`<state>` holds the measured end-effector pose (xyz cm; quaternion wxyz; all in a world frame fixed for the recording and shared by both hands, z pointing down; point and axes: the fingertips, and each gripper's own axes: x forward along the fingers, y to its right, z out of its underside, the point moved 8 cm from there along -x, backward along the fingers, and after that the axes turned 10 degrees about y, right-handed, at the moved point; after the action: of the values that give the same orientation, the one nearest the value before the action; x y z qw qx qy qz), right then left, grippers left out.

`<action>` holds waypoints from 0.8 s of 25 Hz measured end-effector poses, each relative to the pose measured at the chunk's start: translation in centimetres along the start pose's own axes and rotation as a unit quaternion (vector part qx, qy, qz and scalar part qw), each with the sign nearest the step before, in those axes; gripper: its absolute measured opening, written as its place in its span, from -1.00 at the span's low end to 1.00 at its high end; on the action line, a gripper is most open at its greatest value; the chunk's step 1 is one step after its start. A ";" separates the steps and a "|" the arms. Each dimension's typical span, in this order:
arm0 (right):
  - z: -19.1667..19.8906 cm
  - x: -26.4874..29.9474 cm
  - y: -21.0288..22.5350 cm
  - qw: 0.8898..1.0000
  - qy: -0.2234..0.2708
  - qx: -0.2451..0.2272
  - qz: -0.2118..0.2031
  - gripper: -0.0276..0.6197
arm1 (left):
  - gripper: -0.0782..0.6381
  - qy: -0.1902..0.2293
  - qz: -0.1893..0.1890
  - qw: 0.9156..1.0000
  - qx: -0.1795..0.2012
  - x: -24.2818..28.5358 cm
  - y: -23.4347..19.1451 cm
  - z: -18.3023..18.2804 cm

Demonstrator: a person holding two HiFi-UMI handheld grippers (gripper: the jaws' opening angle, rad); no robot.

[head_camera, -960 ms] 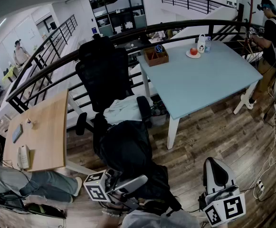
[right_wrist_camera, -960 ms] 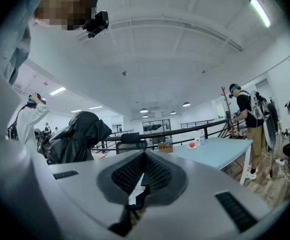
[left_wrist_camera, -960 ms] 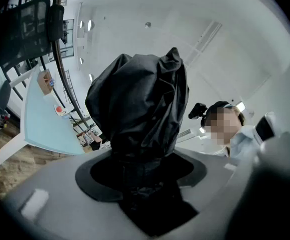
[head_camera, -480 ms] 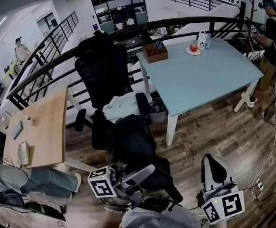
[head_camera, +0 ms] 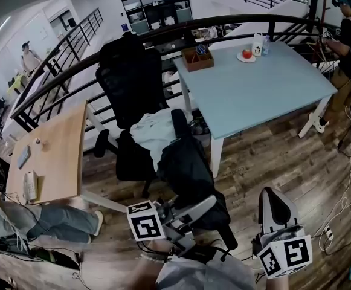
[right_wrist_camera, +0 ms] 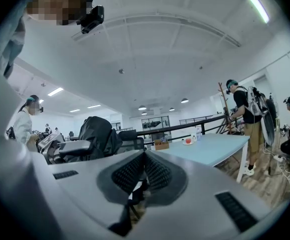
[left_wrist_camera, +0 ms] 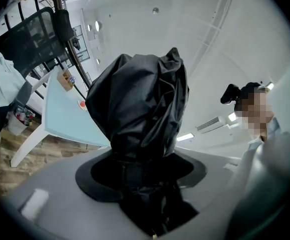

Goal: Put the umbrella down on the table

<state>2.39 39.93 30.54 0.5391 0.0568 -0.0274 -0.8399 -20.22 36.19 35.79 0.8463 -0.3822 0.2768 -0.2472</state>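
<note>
A black folded umbrella [head_camera: 187, 168] hangs over the wooden floor, short of the near-left corner of the light blue table [head_camera: 266, 101]. My left gripper [head_camera: 204, 209] is shut on its lower end. In the left gripper view the bunched black fabric [left_wrist_camera: 141, 104] rises straight out of the left gripper [left_wrist_camera: 135, 169] and hides most of what lies ahead; the table [left_wrist_camera: 65, 119] shows to its left. My right gripper [head_camera: 274, 193] is low at the right, shut with nothing in it. In the right gripper view the right gripper [right_wrist_camera: 144, 159] has its ribbed pads pressed together, with the table [right_wrist_camera: 209, 146] beyond.
A black office chair [head_camera: 133, 80] with a white cloth [head_camera: 154, 132] on its seat stands left of the table. On the table's far end are a wooden box [head_camera: 198, 57], a plate [head_camera: 246, 55] and a bottle [head_camera: 257, 44]. A wooden desk [head_camera: 51, 162] lies left, a person [head_camera: 347, 38] far right.
My left gripper has carried the umbrella to the right and forward, closer to the blue table. The right gripper has stayed about where it was.
</note>
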 end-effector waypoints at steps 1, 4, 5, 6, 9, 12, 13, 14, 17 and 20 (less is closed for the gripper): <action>0.0 -0.2 0.5 1.000 -0.001 0.001 0.002 -0.91 | -0.02 -0.005 -0.002 1.000 0.004 0.4 0.1 0.4; 0.2 -1.1 2.1 1.000 -0.004 0.007 0.011 -0.91 | -0.02 -0.019 -0.004 1.000 0.017 1.6 0.6 1.6; 0.2 -1.5 2.5 1.000 -0.005 0.010 0.013 -0.91 | -0.02 -0.023 -0.003 1.000 0.019 2.0 0.7 2.0; 0.2 -1.9 3.0 1.000 -0.005 0.013 0.015 -0.91 | -0.02 -0.025 -0.002 1.000 0.019 2.3 0.9 2.5; 0.2 -3.0 4.5 1.000 -0.004 0.015 0.021 -0.91 | -0.02 -0.031 0.000 0.999 0.020 3.6 1.3 3.8; 0.1 -4.0 5.8 0.999 -0.006 0.015 0.030 -0.91 | -0.02 -0.042 -0.002 0.999 0.026 4.8 1.7 4.9; 0.1 -4.2 6.1 0.999 -0.006 0.016 0.033 -0.91 | -0.02 -0.047 -0.002 0.998 0.029 5.1 1.8 5.2; 0.0 -4.4 6.3 0.999 -0.007 0.018 0.034 -0.91 | -0.02 -0.051 -0.003 0.998 0.031 5.3 2.0 5.4; 0.0 -4.8 6.6 0.999 -0.006 0.020 0.036 -0.91 | -0.02 -0.061 -0.003 0.998 0.034 5.9 2.1 5.9; 0.0 -4.8 7.0 0.999 -0.005 0.020 0.037 -0.91 | -0.02 -0.065 -0.004 0.997 0.038 6.5 2.0 6.1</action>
<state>10.67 41.37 31.64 0.5684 0.0628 -0.0490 -0.8189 -11.09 36.35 35.80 0.8754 -0.3662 0.2097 -0.2359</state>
